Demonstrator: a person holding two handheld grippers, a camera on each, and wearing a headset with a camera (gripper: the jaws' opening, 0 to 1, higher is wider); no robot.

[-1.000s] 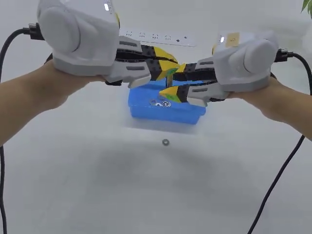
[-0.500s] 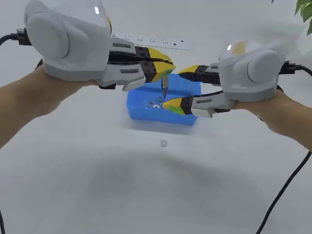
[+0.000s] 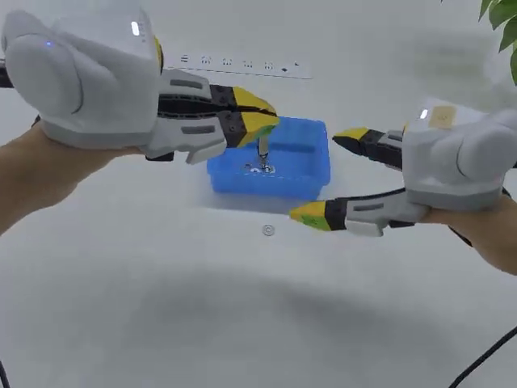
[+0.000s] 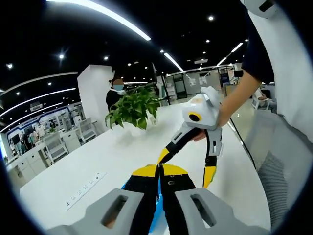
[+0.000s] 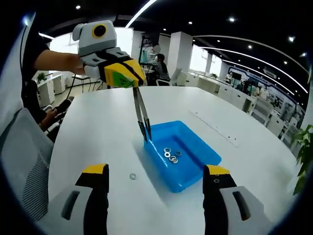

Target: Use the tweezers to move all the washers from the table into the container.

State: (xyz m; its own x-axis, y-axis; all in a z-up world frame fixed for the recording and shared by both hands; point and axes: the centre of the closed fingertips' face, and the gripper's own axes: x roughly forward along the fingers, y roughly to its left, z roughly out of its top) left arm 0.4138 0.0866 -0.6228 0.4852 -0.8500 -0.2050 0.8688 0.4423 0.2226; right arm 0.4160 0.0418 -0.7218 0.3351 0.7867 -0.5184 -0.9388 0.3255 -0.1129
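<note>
My left gripper [image 3: 266, 115] is shut on a pair of metal tweezers [image 3: 262, 153], which hang tips-down over the blue container [image 3: 307, 174]. Several washers [image 5: 171, 154] lie inside the container [image 5: 195, 161]. In the right gripper view the tweezers [image 5: 142, 115] point at the container's near-left rim. One washer [image 3: 268, 230] lies on the white table in front of the container, also seen as a washer [image 5: 132, 176]. My right gripper [image 3: 317, 173] stands open to the right of the container, with nothing between its jaws. Its own view shows the right gripper [image 5: 155, 169] wide apart.
A white power strip [image 3: 234, 65] lies on the table behind the container. A green plant [image 3: 502, 24] stands at the far right. The right gripper's black cable [image 3: 485, 364] hangs at the lower right. A person stands behind the plant [image 4: 132, 110].
The right gripper has drawn away from the left one, to the right and towards me, and its jaws stand wider. The left gripper keeps the tweezers over the container.
</note>
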